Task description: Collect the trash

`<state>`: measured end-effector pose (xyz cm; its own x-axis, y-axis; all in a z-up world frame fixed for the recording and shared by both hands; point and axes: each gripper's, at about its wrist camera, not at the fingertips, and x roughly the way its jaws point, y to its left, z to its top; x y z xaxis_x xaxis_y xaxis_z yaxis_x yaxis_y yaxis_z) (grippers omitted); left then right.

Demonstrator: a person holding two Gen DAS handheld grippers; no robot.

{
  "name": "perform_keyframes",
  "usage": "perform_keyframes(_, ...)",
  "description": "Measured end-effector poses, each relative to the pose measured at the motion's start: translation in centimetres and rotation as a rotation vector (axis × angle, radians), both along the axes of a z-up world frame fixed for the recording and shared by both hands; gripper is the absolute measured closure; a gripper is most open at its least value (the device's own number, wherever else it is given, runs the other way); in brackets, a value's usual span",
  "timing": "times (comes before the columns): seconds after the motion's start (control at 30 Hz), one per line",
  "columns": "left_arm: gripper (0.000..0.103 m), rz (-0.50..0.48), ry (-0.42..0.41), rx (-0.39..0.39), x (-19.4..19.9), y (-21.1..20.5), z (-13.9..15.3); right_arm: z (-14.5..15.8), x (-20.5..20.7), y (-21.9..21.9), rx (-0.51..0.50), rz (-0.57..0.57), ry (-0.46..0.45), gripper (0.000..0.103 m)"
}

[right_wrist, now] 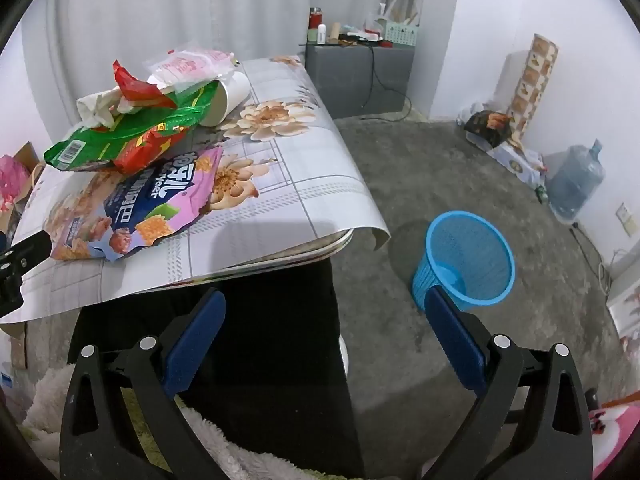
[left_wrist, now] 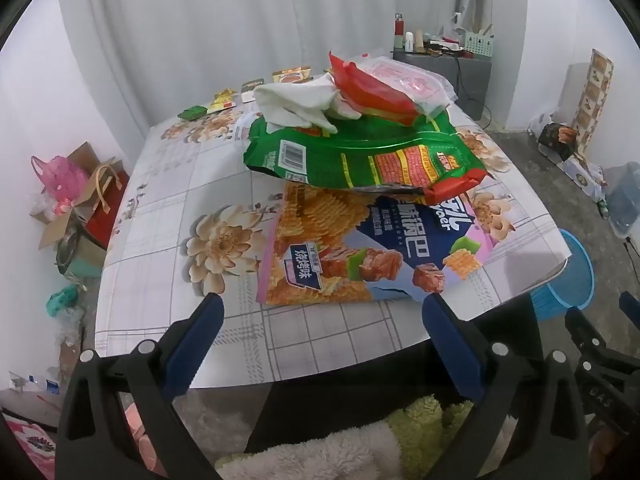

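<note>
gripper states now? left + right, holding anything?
Left gripper: open wide, holding nothing, just short of the snack bag.
Right gripper: open wide, empty, off the table edge near the blue bin.

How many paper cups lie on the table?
1: a white paper cup lying on its side at the far end of the trash pile, partly under wrappers. Others may be hidden beneath.

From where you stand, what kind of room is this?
Probably a lived-in room at home, not a lab. A table under a flowered cloth holds snack bags, a blue wastebasket stands on the grey floor, and a big water jug sits by the wall.
</note>
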<state>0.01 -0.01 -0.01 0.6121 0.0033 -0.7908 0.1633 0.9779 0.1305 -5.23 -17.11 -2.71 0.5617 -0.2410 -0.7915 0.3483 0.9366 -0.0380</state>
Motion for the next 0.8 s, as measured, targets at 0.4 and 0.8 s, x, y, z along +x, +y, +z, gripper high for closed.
perform_keyframes(0.4,0.006,0.005,0.015,-0.001,0.06,-0.04,-0.11,-0.15,-0.16,0.05,0.009,0.006,-0.001,0.008)
perform_keyframes(0.8,0.006,0.009,0.038,-0.013,0.28,0.31,-0.75,-0.03,0.06,0.27,0.018,0.011,0.004,0.008)
